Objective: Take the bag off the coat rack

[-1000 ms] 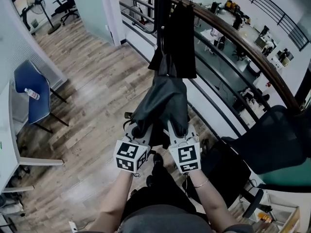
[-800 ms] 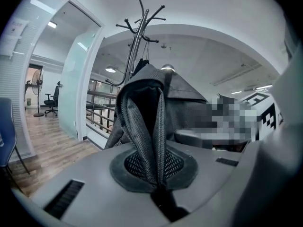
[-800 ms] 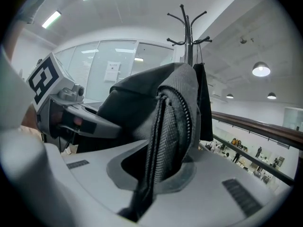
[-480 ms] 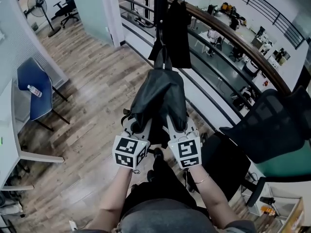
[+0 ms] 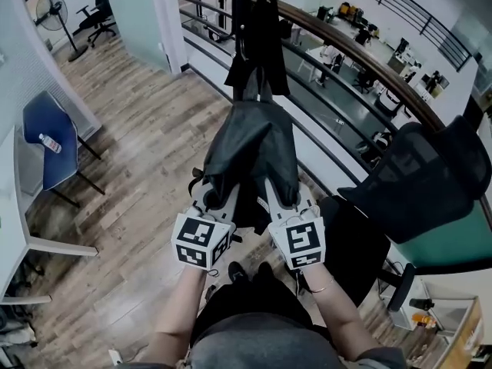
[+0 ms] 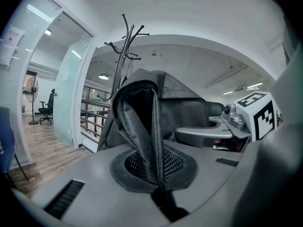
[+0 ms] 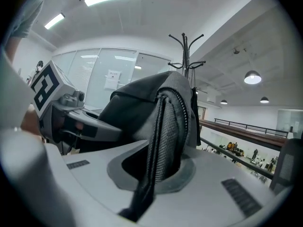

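A black backpack [image 5: 250, 152] hangs between my two grippers in front of me. My left gripper [image 5: 211, 200] is shut on one black mesh shoulder strap [image 6: 150, 141], pinched between its jaws. The right gripper [image 5: 278, 197] is shut on the other mesh strap [image 7: 162, 141]. In both gripper views the bag's body [image 6: 182, 105] [image 7: 137, 103] fills the space just beyond the jaws. The black coat rack [image 5: 241, 6] stands behind the bag, its bare hooks [image 6: 124, 44] [image 7: 185, 51] above and past it. A dark garment [image 5: 257, 48] still hangs on the rack.
A wooden handrail with glass railing [image 5: 361, 56] runs behind the rack, over a lower floor. A black and green office chair [image 5: 430, 198] stands close on the right. A blue chair [image 5: 48, 148] with a bottle and a white desk edge [image 5: 11, 229] are on the left.
Both grippers have moved together, up and back from the rack, carrying the bag along. The grips on the two straps look the same.
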Demonstrator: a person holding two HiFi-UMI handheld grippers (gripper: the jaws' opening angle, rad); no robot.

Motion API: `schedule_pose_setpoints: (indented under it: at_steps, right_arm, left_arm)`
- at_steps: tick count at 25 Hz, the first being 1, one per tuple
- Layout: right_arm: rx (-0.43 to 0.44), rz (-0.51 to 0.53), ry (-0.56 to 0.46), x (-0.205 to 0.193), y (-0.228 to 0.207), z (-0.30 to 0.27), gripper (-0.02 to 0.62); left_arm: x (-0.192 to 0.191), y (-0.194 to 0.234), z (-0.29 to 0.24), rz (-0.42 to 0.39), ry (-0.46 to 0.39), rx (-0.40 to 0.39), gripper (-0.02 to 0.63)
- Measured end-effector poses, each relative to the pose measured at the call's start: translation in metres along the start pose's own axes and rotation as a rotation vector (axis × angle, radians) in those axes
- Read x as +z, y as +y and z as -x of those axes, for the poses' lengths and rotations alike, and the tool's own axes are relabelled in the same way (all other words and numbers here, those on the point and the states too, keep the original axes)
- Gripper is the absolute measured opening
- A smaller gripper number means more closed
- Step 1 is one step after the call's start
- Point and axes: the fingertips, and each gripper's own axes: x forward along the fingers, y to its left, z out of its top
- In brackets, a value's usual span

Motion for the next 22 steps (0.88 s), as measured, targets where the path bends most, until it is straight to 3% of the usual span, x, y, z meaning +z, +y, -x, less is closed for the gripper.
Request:
schedule_pose_setpoints:
  at_steps: [10,22]
  right_arm:
    - [-0.094,-0.024,-0.034,-0.002,-0.040,0.067,0.015]
    - [-0.268,-0.031,-0.029,-0.032,-0.122,0.211,0.015]
  left_arm:
    - [0.017,-0.072,-0.012,-0.052,-0.014,-0.081,0.028]
    - [0.023,-0.233,-0.043,-0.097,-0.022,-0.250,0.028]
